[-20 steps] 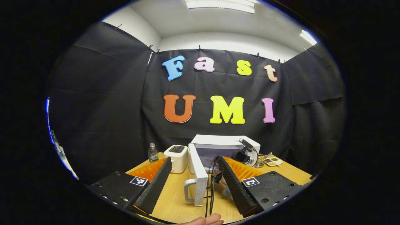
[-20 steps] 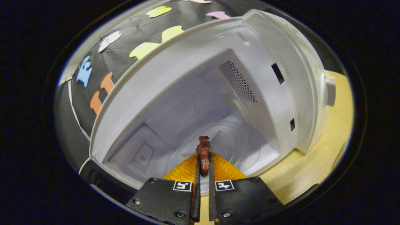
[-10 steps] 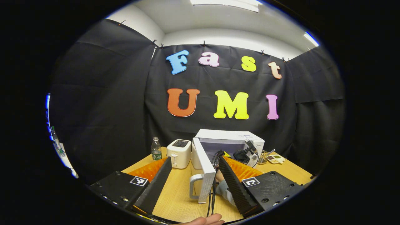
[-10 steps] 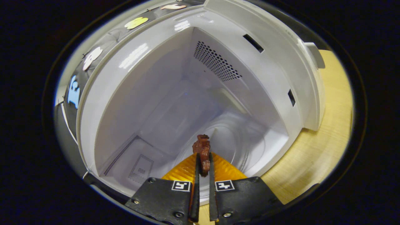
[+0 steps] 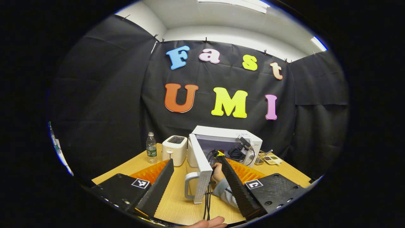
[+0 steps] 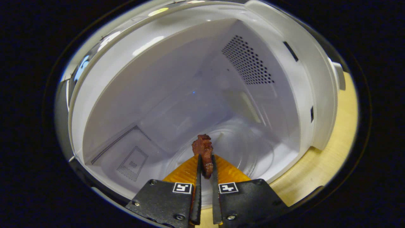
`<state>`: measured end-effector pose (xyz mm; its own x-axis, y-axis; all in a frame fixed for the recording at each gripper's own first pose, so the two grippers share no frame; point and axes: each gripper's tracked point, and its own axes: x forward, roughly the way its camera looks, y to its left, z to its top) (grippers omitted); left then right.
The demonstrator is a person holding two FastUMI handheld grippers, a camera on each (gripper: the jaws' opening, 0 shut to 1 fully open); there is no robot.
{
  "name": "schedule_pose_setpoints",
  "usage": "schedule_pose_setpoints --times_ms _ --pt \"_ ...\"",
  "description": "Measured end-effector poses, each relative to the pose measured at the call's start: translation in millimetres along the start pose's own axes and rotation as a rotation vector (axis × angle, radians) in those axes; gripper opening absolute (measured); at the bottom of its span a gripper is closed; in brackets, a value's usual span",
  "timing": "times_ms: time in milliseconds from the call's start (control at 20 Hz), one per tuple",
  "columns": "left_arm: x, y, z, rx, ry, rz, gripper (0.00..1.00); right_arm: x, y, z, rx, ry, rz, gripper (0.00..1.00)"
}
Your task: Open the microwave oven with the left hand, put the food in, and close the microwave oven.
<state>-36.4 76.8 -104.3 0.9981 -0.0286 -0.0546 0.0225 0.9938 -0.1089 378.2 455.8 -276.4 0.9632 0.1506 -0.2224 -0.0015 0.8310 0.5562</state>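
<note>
Deeper into the microwave (image 6: 177, 95) now, right tongs (image 6: 205, 158) clamping food (image 6: 204, 150).

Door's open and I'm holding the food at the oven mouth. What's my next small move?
Probably lower the right gripper a little further in, then open it: the food is pinched between both fingers above the glass turntable, inside the microwave cavity, not yet set down.

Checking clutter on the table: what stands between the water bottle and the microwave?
In the left gripper view, a white toaster stands between the water bottle and the microwave.
</note>
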Motion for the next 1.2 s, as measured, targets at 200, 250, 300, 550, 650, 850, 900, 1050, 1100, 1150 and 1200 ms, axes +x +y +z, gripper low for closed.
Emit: schedule_pose_setpoints --times_ms 200,250,300,550,650,850,900,1050,1100,1150,1200 --pt "3 -5 -5 -0.007 0.009 -0.004 0.93 2 -5 -12 -0.145 0.024 -0.045 0.2" --pt "4 -6 -5 -0.005 0.011 -0.005 0.93 2 -10 -16 -0.179 0.027 -0.065 0.18" --pt "2 -6 -5 0.0 0.011 -0.002 0.93 -2 -11 -16 -0.213 0.019 -0.065 0.33" --pt "-3 5 -7 0.014 0.003 0.028 0.93 -18 -21 -1 -0.434 -0.006 -0.115 0.75" --pt "-8 10 -8 0.0 0.001 0.035 0.93 -30 -16 -1 -0.427 0.027 -0.058 0.81" --pt "-13 27 -14 -0.013 -0.001 0.071 0.93 -68 -12 18 -0.41 0.034 0.014 0.77" --pt "-15 30 -15 -0.019 -0.003 0.077 0.93 -78 -12 27 -0.413 0.023 0.028 0.77" --pt "-22 43 -19 -0.025 -0.012 0.094 0.93 -115 -14 53 -0.423 0.0 0.073 0.78" --pt "-23 49 -23 -0.023 -0.011 0.106 0.93 -128 -17 63 -0.427 -0.009 0.084 0.78" --pt "-22 56 -27 -0.02 -0.012 0.118 0.93 -143 -18 75 -0.433 -0.022 0.102 0.78" --pt "-22 60 -28 -0.016 -0.012 0.123 0.93 -157 -19 86 -0.441 -0.035 0.124 0.79"
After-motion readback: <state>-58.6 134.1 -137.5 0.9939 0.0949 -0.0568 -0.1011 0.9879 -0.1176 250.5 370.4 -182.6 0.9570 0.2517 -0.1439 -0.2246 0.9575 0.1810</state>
